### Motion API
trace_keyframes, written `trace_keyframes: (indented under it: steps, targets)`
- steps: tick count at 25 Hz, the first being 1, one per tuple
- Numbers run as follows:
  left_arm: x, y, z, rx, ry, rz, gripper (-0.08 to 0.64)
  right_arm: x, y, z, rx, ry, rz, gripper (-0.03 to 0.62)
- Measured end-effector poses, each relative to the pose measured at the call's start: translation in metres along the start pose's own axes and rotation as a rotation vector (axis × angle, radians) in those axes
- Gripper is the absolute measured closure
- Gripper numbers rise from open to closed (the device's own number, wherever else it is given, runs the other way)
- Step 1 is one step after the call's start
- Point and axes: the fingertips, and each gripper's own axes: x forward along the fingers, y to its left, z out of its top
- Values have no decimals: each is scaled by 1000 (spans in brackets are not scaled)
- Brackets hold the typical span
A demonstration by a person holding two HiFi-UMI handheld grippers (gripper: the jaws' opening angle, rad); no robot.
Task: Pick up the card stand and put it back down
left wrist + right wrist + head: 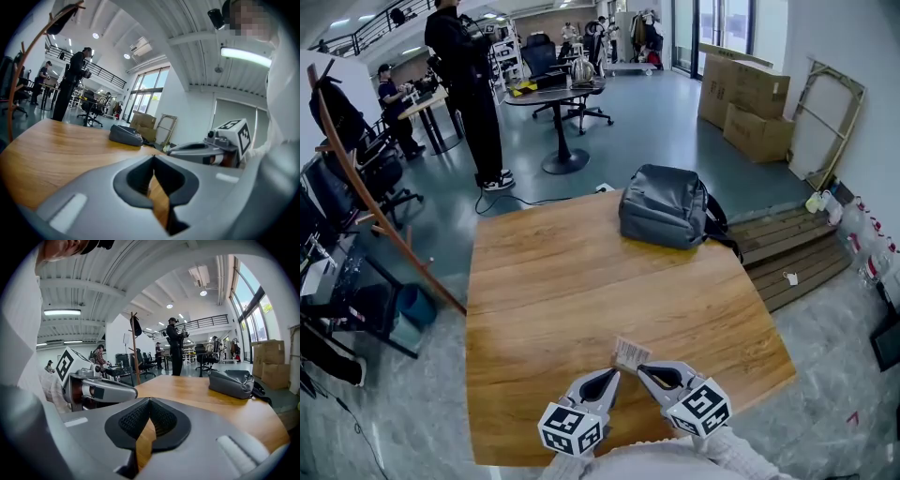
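Wood table (544, 281) carries a small pale card stand (630, 353) near its front edge, just ahead of and between the two gripper tips; contact cannot be told. The left gripper (153, 157) and right gripper (150, 400) each have jaws pressed together on nothing, and a grey bag (666, 206) lies at the far edge.
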Motion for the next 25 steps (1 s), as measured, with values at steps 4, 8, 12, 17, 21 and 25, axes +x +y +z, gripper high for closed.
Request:
trace_keyframes:
  steps: [4,8,12,17,21,25]
  targets:
    - [2,-2,-4,1,13,-4,552,0,4,-6,9,16,20,594]
    - [3,-3,-8,5,25,1,551,0,5,-12,-12,42,27,594]
    - [4,-5,-10,18,38,6,552,0,6,-18,-22,68,40,594]
    - [2,-6,-15,23,39,-1,551,-3,5,-19,-34,66,33,594]
    - [6,0,2,34,-1,-30,552,-2,-3,-17,-46,59,23,594]
    - [9,14,20,75,-15,-62,552,2,-9,-18,-40,61,12,594]
